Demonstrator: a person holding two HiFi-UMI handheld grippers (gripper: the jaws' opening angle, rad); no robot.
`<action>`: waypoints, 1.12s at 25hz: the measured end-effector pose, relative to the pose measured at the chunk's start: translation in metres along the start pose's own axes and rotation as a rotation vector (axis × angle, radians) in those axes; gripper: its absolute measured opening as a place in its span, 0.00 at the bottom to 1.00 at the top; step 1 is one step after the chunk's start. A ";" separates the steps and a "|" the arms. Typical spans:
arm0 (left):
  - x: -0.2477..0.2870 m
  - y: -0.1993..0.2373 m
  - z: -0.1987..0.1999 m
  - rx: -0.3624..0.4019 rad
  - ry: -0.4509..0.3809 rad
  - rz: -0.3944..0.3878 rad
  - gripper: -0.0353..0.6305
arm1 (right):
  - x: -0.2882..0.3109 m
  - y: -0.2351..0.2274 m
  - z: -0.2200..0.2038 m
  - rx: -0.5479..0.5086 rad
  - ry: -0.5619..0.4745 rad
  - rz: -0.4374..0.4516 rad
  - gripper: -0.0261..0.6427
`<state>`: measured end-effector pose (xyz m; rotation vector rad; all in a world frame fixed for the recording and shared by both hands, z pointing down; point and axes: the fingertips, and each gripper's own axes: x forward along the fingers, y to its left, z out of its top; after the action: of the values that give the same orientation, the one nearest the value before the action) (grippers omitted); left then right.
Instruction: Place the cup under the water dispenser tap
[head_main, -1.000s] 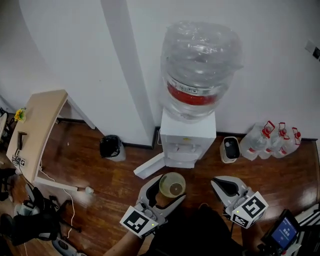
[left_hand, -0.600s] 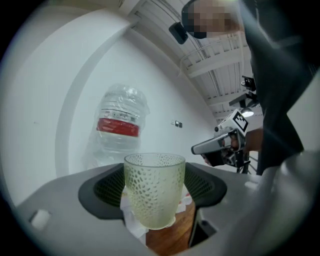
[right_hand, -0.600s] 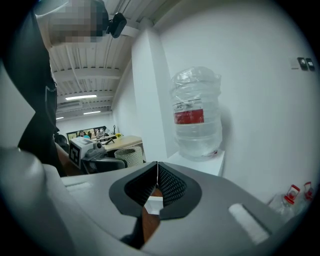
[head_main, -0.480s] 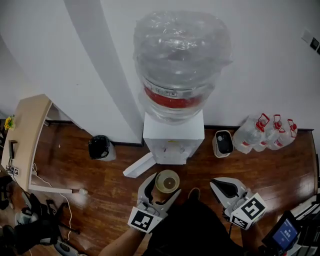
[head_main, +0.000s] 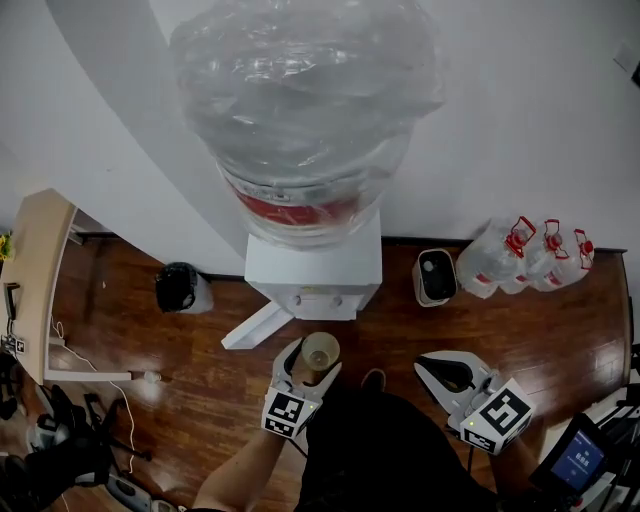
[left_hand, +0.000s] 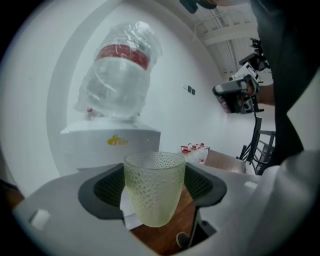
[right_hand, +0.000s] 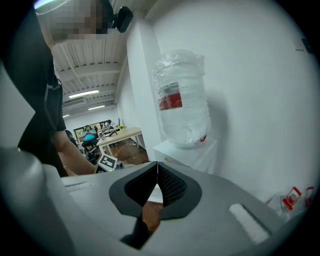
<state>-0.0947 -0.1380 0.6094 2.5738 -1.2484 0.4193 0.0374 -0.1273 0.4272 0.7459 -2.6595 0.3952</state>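
The cup (left_hand: 152, 186), one pale green dimpled glass, is being gripped upright by the left gripper (head_main: 312, 361), whose two dark pads are being pressed against its sides; it is being held in the air just in front of the water dispenser (head_main: 315, 268), not yet in under the tap. The right gripper (right_hand: 156, 176) is being kept off to the right side with its jaws brought together and nothing between them.

The step in hand is being judged as the bringing of the cup up to the dispenser's front; placing is not yet being done. For the next move, the cup is being required to go forward and in beneath one spout, kept upright, and to be set on the ledge there before the pads are parted. The spouts are showing only as small marks on the front panel in the head view, so which one is being aimed at cannot be told.

Counted: one cup; one dispenser; one large wrapped bottle (head_main: 300, 110) being carried on top of it; three spare bottles (head_main: 525, 258) with red caps by the wall; one dark bin (head_main: 178, 288) left of the dispenser; one pale bin (head_main: 433, 276) right of it; two grippers.
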 end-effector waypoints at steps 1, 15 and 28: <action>0.010 0.006 -0.014 -0.012 0.029 0.006 0.44 | 0.002 -0.002 -0.005 0.003 0.015 0.005 0.04; 0.098 0.061 -0.152 -0.111 0.317 -0.028 0.44 | 0.014 -0.050 -0.021 -0.007 0.103 -0.134 0.04; 0.158 0.088 -0.197 -0.163 0.431 -0.011 0.44 | 0.031 -0.058 -0.029 -0.055 0.131 -0.143 0.04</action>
<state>-0.0997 -0.2370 0.8574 2.1969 -1.0620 0.7841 0.0510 -0.1787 0.4757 0.8559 -2.4673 0.3208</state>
